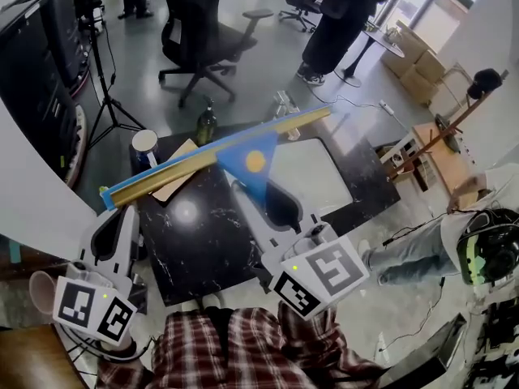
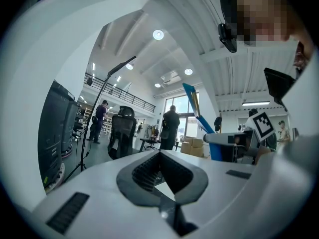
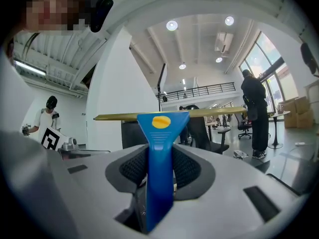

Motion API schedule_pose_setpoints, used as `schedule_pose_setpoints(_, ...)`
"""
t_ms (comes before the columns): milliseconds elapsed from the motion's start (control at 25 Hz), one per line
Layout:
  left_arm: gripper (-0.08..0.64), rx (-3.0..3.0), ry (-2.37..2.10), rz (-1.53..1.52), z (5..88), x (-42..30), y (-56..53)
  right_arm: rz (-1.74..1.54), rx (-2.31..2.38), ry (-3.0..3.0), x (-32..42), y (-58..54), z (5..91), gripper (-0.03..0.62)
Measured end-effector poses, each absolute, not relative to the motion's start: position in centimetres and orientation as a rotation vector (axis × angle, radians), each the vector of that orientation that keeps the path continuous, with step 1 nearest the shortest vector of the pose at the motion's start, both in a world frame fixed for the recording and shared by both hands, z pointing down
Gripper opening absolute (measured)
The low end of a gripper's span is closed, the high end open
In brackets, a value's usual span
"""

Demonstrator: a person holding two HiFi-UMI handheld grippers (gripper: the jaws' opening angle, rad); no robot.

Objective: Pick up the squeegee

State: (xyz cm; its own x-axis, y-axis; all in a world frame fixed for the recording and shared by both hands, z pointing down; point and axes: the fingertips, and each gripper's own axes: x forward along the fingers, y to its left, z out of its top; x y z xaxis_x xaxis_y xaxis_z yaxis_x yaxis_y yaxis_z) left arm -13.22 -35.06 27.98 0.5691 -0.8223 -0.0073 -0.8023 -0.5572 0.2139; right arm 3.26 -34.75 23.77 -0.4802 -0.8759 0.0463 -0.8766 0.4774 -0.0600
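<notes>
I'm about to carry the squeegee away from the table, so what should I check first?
1. Right gripper shut on the squeegee's blue handle: ok.
2. Squeegee held off the black table: ok.
3. Blade roughly level in the right gripper view: ok.
4. Left gripper empty and apart from the squeegee: ok.
5. Blade clear of the bottle and cup at the table's far edge: cannot tell, because the blade overlaps both in the head view.
</notes>
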Motion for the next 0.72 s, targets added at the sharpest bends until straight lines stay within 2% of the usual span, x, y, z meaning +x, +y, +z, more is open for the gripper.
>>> schedule_pose_setpoints(720,0.009,2.604,-1.392,-0.15,27.87,-13.36,-35.33,0.158,1.57,-2.729,3.18,-35.71,24.06,0.135)
